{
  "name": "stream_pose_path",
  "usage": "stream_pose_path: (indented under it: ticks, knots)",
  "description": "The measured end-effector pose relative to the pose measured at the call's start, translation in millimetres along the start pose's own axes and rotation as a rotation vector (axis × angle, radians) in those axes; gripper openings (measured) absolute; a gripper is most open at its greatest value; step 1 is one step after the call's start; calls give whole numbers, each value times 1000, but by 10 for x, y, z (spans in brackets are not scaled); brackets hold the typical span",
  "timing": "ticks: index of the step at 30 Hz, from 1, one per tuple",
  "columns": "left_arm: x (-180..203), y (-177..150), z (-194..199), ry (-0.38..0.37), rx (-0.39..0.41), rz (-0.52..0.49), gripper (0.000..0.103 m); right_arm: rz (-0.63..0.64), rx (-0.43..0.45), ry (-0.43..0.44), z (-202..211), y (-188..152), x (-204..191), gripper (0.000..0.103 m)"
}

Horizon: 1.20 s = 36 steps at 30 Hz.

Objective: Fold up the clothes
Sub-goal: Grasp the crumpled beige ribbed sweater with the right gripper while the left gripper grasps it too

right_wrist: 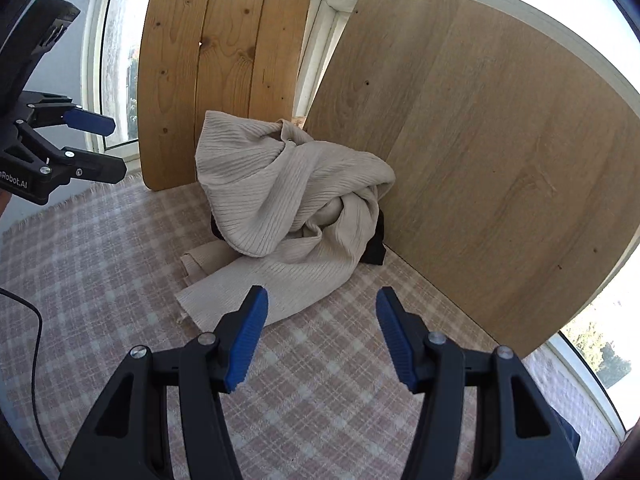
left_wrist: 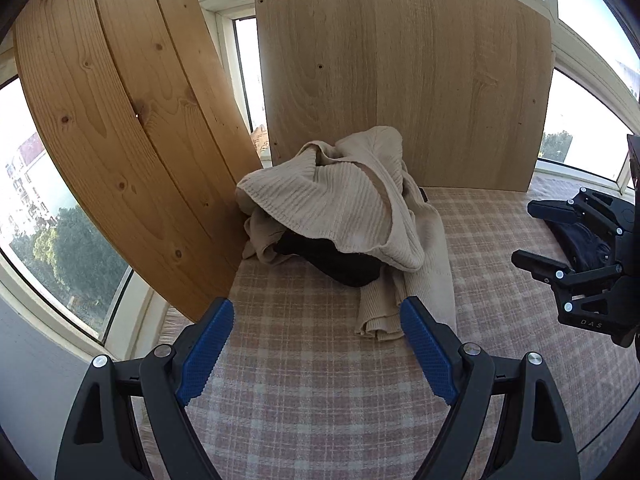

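Both grippers wide open, holding nothing

The left gripper [left_wrist: 316, 344] and right gripper [right_wrist: 322, 334] hover over the checked cloth [right_wrist: 100, 264] covering the bench. A crumpled beige ribbed sweater [right_wrist: 280, 192] lies heaped on a black garment [left_wrist: 340, 260], against two upright wooden boards [left_wrist: 400, 60].

Light source: daylight floods in through my windows [left_wrist: 48, 184] on both sides, behind the boards.
Glare: the panes [right_wrist: 616, 312] blow out to white.
Brightness: my checked cloth [left_wrist: 304, 380] is evenly lit, colours clear.
Shadows: soft, darkest under the beige ribbed sweater [right_wrist: 288, 184].
Distortion: strong fisheye; the pine board [left_wrist: 120, 140] bows, corners go black.
Focus: sharp in both views, no motion blur.
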State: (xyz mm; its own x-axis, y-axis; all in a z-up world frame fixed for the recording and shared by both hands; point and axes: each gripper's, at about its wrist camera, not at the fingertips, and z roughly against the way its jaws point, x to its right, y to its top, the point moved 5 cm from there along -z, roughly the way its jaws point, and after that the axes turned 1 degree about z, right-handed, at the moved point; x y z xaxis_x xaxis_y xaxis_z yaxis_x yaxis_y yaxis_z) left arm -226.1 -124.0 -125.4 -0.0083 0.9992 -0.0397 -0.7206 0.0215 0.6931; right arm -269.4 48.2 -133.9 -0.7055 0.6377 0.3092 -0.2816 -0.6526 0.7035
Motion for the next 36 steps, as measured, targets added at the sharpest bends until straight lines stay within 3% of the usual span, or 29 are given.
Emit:
stream_pose_path:
  ticks: [3, 7, 15, 17, 19, 21, 22, 28, 36]
  knots:
    - [-51, -14, -133, 13, -10, -26, 85, 131, 31, -10, -216, 69, -221, 56]
    - [-176, -34, -267, -4, -27, 15, 85, 291, 67, -35, -452, 157, -530, 56]
    - [-298, 9, -479, -22, -35, 27, 85, 388, 27, -19, -904, 173, -812, 56]
    - [-325, 27, -517, -20, -35, 22, 85, 363, 7, -1, -978, 182, -800, 54]
    - [-350, 55, -555, -31, -37, 25, 85, 318, -6, 20, -1025, 216, -738, 30]
    - [-375, 83, -589, -40, -39, 25, 85, 244, -35, 62, -1070, 260, -630, 14]
    - [-387, 96, -605, -43, -38, 24, 85, 203, -46, 89, -1083, 282, -569, 12]
    - [-455, 185, -677, -70, -37, -3, 85, -4, -70, 210, -1048, 358, -141, 7]
    - [-451, 275, -772, -51, -28, -101, 85, -222, -37, 186, -770, 378, 734, 6]
